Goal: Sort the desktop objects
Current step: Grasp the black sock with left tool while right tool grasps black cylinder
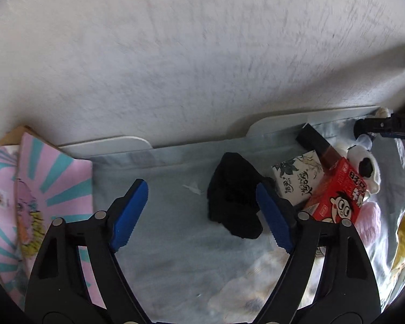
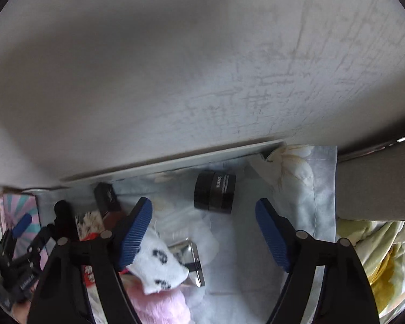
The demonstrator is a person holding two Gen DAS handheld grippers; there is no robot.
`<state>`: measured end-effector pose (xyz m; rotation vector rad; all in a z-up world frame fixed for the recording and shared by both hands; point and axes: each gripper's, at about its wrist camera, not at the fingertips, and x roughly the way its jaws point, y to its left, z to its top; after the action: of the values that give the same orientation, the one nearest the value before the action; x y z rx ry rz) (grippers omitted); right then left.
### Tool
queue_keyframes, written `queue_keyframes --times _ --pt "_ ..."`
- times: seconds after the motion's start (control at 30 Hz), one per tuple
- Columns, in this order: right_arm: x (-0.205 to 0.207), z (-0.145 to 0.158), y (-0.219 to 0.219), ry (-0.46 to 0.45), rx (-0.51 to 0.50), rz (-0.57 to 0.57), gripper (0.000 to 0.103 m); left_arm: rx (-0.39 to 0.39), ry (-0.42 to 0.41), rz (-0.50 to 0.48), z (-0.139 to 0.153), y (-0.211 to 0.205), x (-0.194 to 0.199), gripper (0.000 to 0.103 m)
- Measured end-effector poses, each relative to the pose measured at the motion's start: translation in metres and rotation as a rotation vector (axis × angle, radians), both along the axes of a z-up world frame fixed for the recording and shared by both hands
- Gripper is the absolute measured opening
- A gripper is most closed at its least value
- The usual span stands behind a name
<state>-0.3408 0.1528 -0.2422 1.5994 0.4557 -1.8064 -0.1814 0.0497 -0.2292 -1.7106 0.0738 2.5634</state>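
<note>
Wide pale wall (image 1: pixel 202 54) behind everything, filling the upper half of both views. Below it, a surface draped in light blue floral cloth (image 1: pixel 162 229), carrying the clutter. At far left, a large pink and teal illustrated sheet (image 1: pixel 40 189) lying flat on a brown edge, apart from the rest.

Left gripper (image 1: pixel 201 213): jaws spread wide, holding nothing, hovering low over bare cloth. Just ahead and to the right, a crumpled black fabric item (image 1: pixel 232 202), its edge close beside the right blue pad, contact not clear. Beyond that, bunched together: a white box with ink-style print (image 1: pixel 299 178), a red carton with a cartoon face (image 1: pixel 337 202) leaning across it, a long dark rectangular box (image 1: pixel 313 143) against the back rim, a white plush with black spots (image 1: pixel 364 162), something pink and fluffy (image 1: pixel 367 224).

Right gripper (image 2: pixel 203 229): jaws likewise wide and empty. Between and beyond the pads, a black cylindrical jar (image 2: pixel 214 195) lying on its side on the cloth, apart from the pile. Nearer, a small shiny metal-framed piece (image 2: pixel 191 256) partly under the spotted white plush (image 2: pixel 159 264), pink fluff (image 2: pixel 162 305) below.

Judging by the lie of things: sorting barely under way. No visible bin, tray or grouping; most items heaped in one mixed cluster. Nearly everything left to separate, with the black fabric and the jar looking like the nearest candidates.
</note>
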Motion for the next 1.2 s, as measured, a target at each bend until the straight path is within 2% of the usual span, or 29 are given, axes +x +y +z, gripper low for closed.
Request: queue_keyframes --times 0.17,0.2,0.27,0.37,0.4,0.43,0.5,0.53,0.63,0.73,0.83,1.07,1.2 --pt "0.001 -0.008 0.0 0.071 0.032 -0.01 0.074 -0.012 -0.014 0.0 -0.015 0.006 -0.001 0.081" --pt "0.0 -0.01 0.002 0.07 0.025 -0.02 0.066 0.014 -0.015 0.009 -0.016 0.005 -0.001 0.081" --pt "-0.002 -0.015 0.006 0.058 0.016 -0.04 0.058 0.039 -0.019 0.024 -0.018 0.003 -0.002 0.08" --pt "-0.003 -0.022 0.01 0.05 0.008 -0.058 0.052 0.078 -0.018 0.017 -0.021 0.003 -0.003 0.069" --pt "-0.002 -0.021 0.011 0.066 -0.001 -0.057 0.05 0.09 -0.02 0.018 -0.022 0.002 -0.003 0.062" --pt "-0.001 -0.021 0.01 0.074 -0.005 -0.052 0.047 0.101 -0.028 0.021 -0.024 0.001 -0.004 0.051" --pt "0.0 -0.023 0.01 0.067 -0.019 -0.048 0.033 0.108 -0.054 0.024 -0.03 -0.001 -0.006 0.035" --pt "0.001 -0.024 0.01 0.064 -0.026 -0.05 0.03 0.118 -0.057 0.023 -0.031 -0.002 -0.006 0.029" --pt "0.006 -0.025 0.01 0.085 -0.021 -0.047 0.029 0.122 -0.04 0.008 -0.031 -0.001 -0.001 0.021" --pt "0.016 -0.024 0.008 0.136 -0.005 -0.005 0.029 0.107 -0.027 -0.01 -0.028 0.003 0.002 0.016" --pt "0.021 -0.024 0.009 0.158 -0.003 0.008 0.029 0.102 -0.027 -0.011 -0.025 0.002 0.003 0.015" --pt "0.029 -0.018 0.019 0.163 0.012 0.008 0.028 0.093 -0.029 -0.017 -0.009 -0.002 0.014 0.015" --pt "0.036 -0.008 0.025 0.17 0.006 0.035 0.028 0.037 -0.01 -0.053 0.01 0.002 0.029 0.015"
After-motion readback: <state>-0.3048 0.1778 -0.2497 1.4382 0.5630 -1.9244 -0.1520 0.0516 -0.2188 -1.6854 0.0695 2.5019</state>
